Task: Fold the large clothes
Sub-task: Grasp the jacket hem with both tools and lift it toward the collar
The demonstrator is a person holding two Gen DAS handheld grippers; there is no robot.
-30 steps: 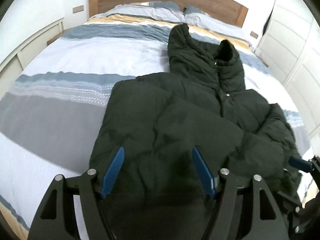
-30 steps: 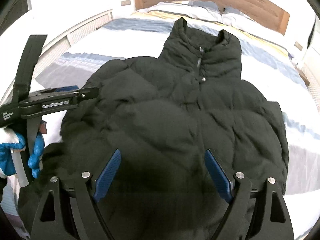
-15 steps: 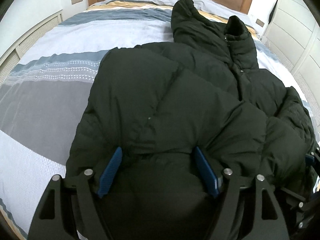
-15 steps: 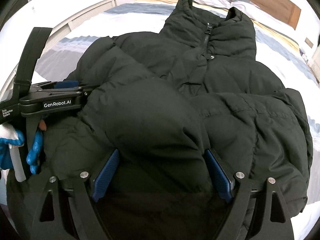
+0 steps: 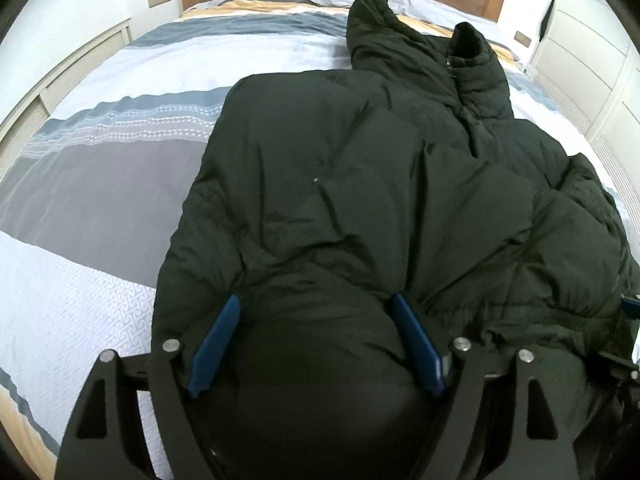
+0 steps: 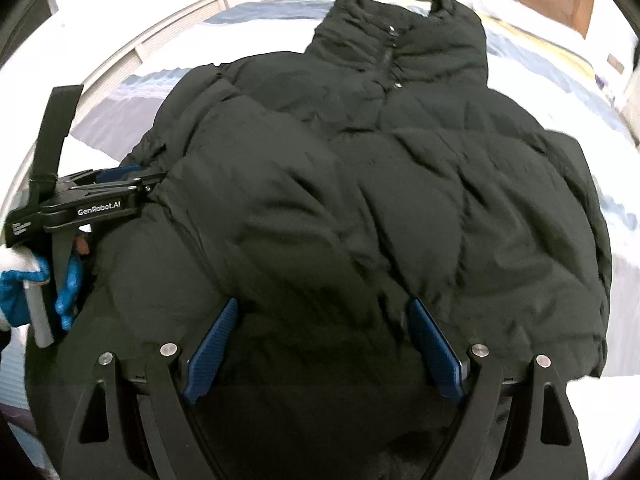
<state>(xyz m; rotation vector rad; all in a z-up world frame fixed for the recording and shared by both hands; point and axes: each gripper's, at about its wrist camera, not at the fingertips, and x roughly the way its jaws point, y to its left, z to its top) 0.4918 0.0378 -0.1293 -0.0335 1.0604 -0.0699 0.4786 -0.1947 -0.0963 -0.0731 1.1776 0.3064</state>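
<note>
Bedroom setting: a striped blue, grey and white bed cover (image 5: 100,184) carries the black quilted puffer jacket (image 5: 380,184).

Left wrist view: over the last second the jacket's near hem has been raised and carried towards the collar, and the garment now fills more of the frame. I judge the bottom-to-top fold to be under way. The left gripper (image 5: 316,340) has its jaws wide apart with bunched hem fabric between them; I cannot confirm a firm grip.

Right wrist view: the right gripper (image 6: 324,344) likewise has its jaws spread around hem fabric. The left gripper appears at the jacket's side edge.
</note>
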